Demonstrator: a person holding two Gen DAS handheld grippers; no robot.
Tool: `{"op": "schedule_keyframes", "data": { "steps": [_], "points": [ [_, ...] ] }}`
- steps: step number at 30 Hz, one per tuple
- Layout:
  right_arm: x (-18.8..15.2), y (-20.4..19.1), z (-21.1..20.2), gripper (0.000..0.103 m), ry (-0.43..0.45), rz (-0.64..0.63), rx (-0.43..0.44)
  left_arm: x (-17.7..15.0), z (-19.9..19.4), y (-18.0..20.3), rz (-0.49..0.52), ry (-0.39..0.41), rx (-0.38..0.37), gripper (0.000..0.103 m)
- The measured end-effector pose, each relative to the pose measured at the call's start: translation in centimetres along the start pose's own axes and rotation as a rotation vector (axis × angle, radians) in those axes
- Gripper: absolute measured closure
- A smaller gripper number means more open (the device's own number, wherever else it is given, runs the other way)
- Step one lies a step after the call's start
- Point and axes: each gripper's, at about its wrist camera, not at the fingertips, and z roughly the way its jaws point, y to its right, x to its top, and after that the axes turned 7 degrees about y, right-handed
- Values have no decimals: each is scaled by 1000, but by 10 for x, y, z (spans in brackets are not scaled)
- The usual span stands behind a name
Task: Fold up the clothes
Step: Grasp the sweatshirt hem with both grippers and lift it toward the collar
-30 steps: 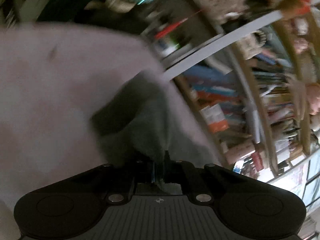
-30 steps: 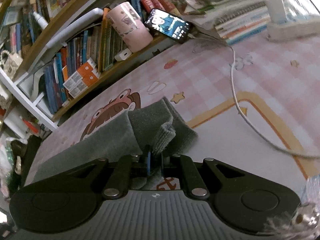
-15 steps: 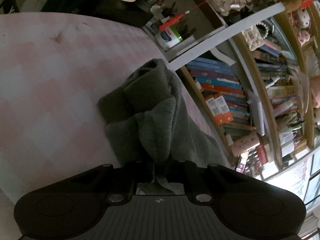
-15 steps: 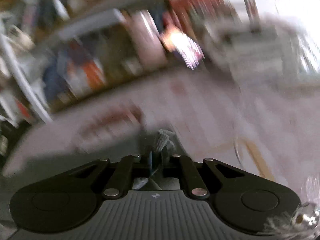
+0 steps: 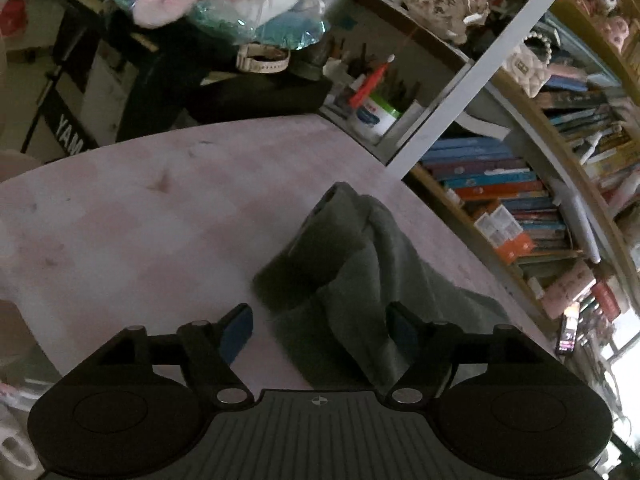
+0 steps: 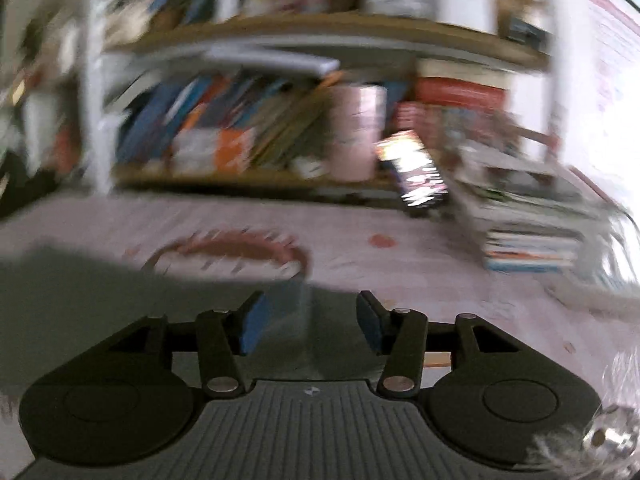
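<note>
Grey garment [image 5: 360, 280] bunched on pink surface [image 5: 140, 220]; left gripper [image 5: 320, 328] and right gripper [image 6: 308, 320] jaws just opened, spread, gripping nothing

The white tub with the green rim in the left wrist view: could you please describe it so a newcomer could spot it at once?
Start at the pink padded tabletop and follow its far edge to the white upright post of the bookshelf. Just left of that post's foot stands the white tub with a green rim, its label red and blue, the only round container there.

Matt, nubby grey cloth garment [image 5: 372, 280] on a soft pink fabric mat [image 5: 140, 220]; matt black plastic gripper bodies.
</note>
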Motion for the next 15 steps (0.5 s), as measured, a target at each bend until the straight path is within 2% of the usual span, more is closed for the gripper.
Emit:
{"op": "schedule_keyframes", "data": {
  "steps": [3,7,9,12,15],
  "points": [
    [-8,-12,12,59,-74,-79,26,-1,8,6,29,0,-5,29],
    [-20,-18,20,57,-139,-98,38,2,28,14,38,-24,-59,34],
    [-23,-20,17,56,-141,-112,38,5,45,13,3,-79,-114,69],
    [-26,-22,11,54,-142,-128,33,14,67,23,16,-103,-144,84],
    [-28,-24,8,53,-144,-121,31,27,78,38,58,-74,-171,87]
  ]
}}
